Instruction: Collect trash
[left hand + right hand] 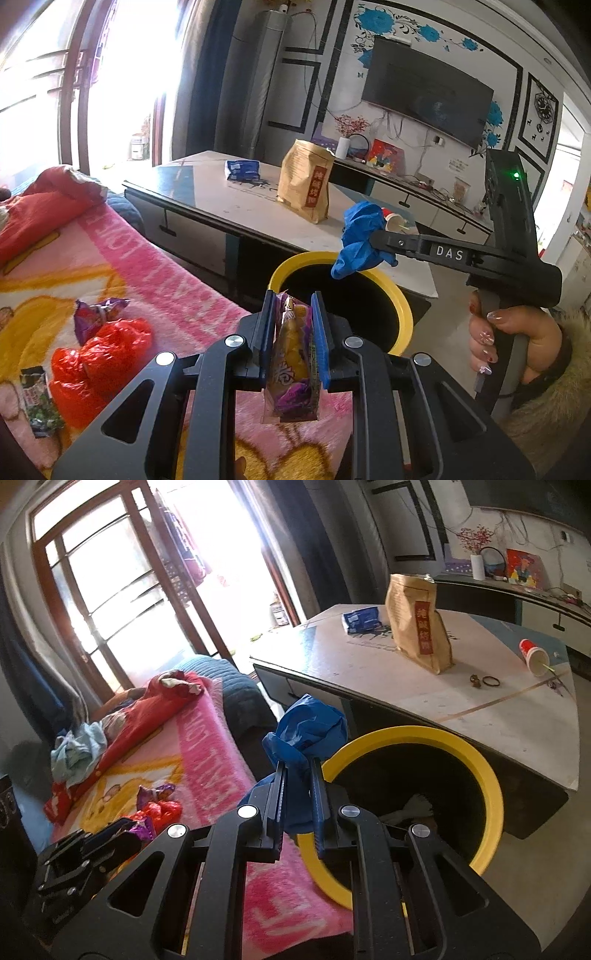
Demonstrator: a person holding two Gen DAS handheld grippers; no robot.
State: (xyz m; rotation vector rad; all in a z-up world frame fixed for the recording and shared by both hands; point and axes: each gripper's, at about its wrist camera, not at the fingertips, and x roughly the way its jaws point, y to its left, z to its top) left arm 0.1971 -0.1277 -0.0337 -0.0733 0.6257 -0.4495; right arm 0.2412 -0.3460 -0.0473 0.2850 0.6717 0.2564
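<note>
My left gripper [293, 299] is shut on a purple and yellow snack wrapper [293, 373], held just before the near rim of the yellow-rimmed bin [404, 314]. My right gripper [297, 766], seen from the side in the left wrist view as right gripper [375, 236], is shut on a crumpled blue plastic bag [306, 731] over the bin's [491, 775] left rim. That blue bag [356, 240] hangs above the bin's far edge. Inside the bin lies some white trash [413, 806]. On the pink blanket [155, 280] remain a purple wrapper [96, 314], a red plastic bag [99, 362] and a green wrapper [37, 400].
A low table [424, 698] stands behind the bin with a brown paper bag [417, 622], a blue packet [362, 618], a tipped red and white cup [533, 655] and small rings [485, 681]. A red garment [147, 705] lies on the bed. A hand [513, 339] holds the right gripper's handle.
</note>
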